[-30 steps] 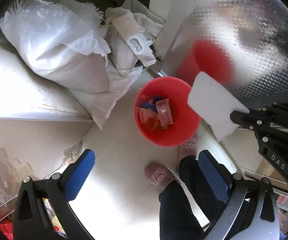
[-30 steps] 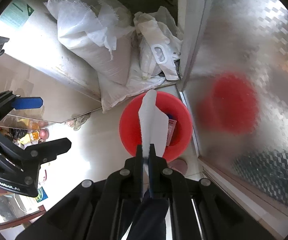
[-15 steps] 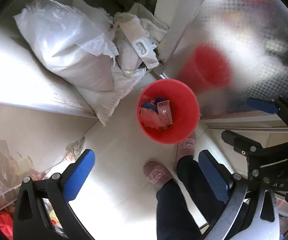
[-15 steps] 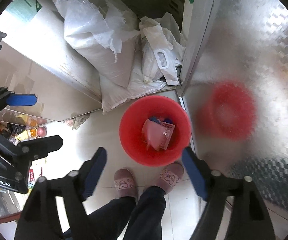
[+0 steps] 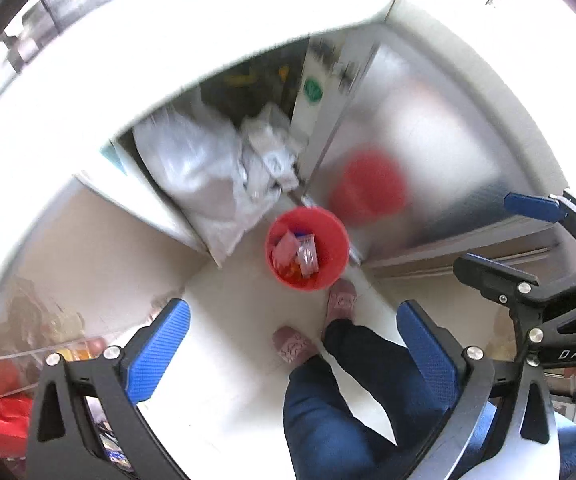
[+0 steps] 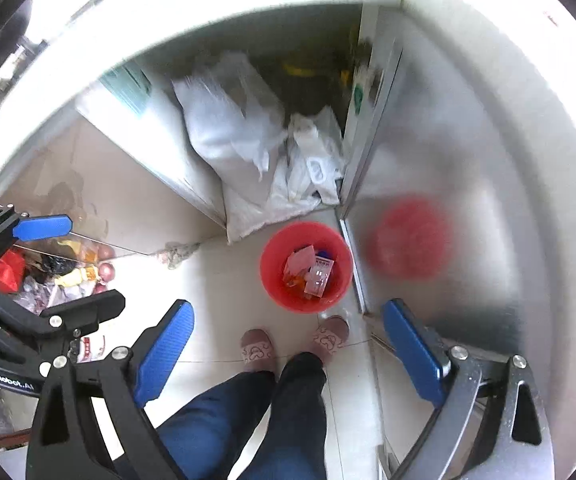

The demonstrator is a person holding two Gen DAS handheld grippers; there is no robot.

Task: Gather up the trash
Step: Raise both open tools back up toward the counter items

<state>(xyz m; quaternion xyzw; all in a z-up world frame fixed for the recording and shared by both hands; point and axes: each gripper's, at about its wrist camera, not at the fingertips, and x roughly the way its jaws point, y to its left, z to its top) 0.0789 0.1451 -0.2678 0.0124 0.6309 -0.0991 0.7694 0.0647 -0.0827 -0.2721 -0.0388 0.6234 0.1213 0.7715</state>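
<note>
the steel cabinet (image 6: 468, 152) fills the right of both views, its brushed door throwing back a red blur of the bucket. against its corner lean the white sacks (image 6: 227, 128) and crumpled plastic bags (image 6: 308, 168), piled on the pale tiled floor (image 6: 215, 280). a person's legs in dark trousers (image 6: 288, 408) and pink slippers (image 6: 257, 350) stand just behind the bucket.

the red bucket (image 6: 271, 280) sits on the floor beside the cabinet's lower edge, and the trash (image 6: 308, 268) lies inside it: a pink wrapper, a printed packet, something orange and something blue beneath. all of it looks light, thin and crinkly, the sort of film that slides and folds under a pinch; a grip on a flat edge or a corner, pads square across it, would seem safest, since the middle would just buckle. the bucket itself looks like stiff, light plastic, best taken by its rim.

the right gripper (image 6: 288, 360) hangs high above the bucket, pointing down, its jaws opening wide with nothing between the blue pads (image 6: 163, 356). the left gripper (image 5: 288, 344) hangs beside it, also spread wide and empty. each shows at the edge of the other's view. to the left, a glass shelf (image 6: 47, 264) holds mixed clutter that may be further trash, though it is too small to tell.
</note>
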